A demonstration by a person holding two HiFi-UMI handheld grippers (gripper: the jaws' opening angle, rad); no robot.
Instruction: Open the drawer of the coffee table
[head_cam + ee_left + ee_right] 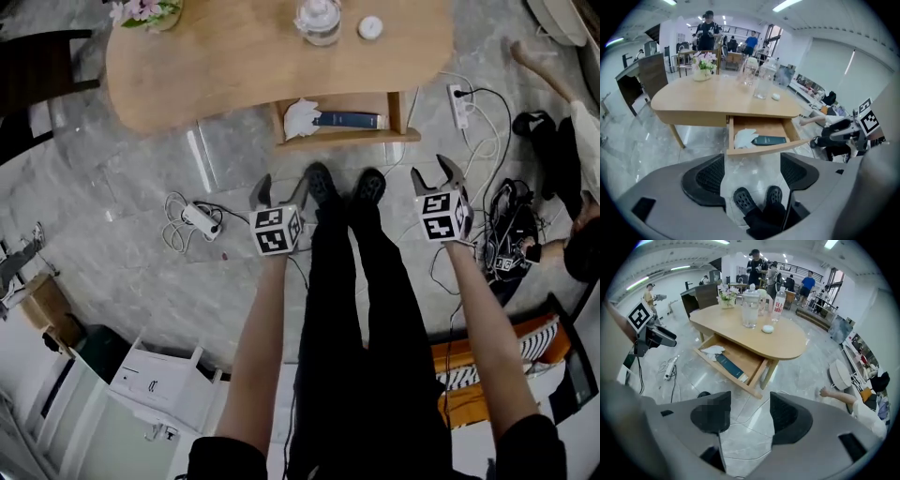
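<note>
Grey marble floor [141, 178] lies around the worktop [216, 56]. Its drawer [347, 139] stands pulled out from the near edge, holding a white tissue [302, 117] and a dark book [347, 119]. I read the left hand-held gripper [283, 183] and the right hand-held gripper [434, 173] as spread, empty, apart from it.

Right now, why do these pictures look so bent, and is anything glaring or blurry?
Head view: the wide lens bows the edge of the coffee table, and the polished floor throws pale glare. Left gripper view: a round fisheye picture with dark corners; the ceiling lights burn white. Right gripper view: same rounding; the right tongs loom large up close, while the drawer stays sharp.
</note>
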